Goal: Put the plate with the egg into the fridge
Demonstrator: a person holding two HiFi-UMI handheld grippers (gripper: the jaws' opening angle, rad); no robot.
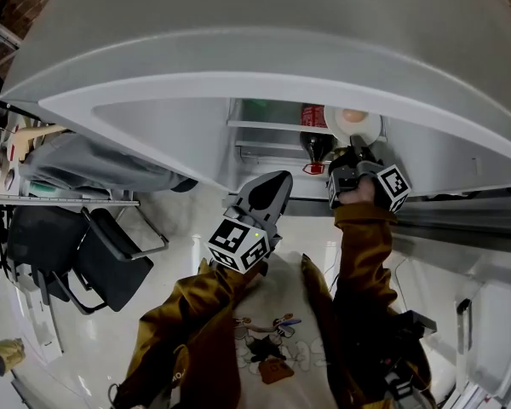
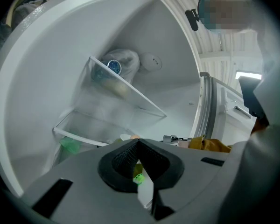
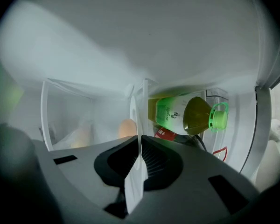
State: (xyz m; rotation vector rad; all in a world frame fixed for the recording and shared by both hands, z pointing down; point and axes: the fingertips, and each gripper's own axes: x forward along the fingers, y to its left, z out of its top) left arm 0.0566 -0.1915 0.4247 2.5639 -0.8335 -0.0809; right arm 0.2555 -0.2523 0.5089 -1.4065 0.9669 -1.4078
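Note:
The white plate [image 1: 360,126] with the egg [image 1: 351,117] on it is held inside the open fridge [image 1: 264,83], at shelf height. My right gripper [image 1: 351,162] is shut on the plate's near rim. In the right gripper view the plate [image 3: 138,120] shows edge-on between the fingers of that gripper [image 3: 140,140], with the egg [image 3: 127,128] just left of it. My left gripper [image 1: 271,192] hangs lower and to the left, outside the fridge, shut with nothing in it. Its jaws [image 2: 139,143] meet at the tips.
A dark bottle with a red label [image 1: 314,139] stands just left of the plate. A green-capped tea bottle [image 3: 189,113] lies on its side to the right. A glass shelf [image 2: 126,97] and a bagged item [image 2: 117,64] sit deeper in. A black chair [image 1: 102,258] stands on the floor, left.

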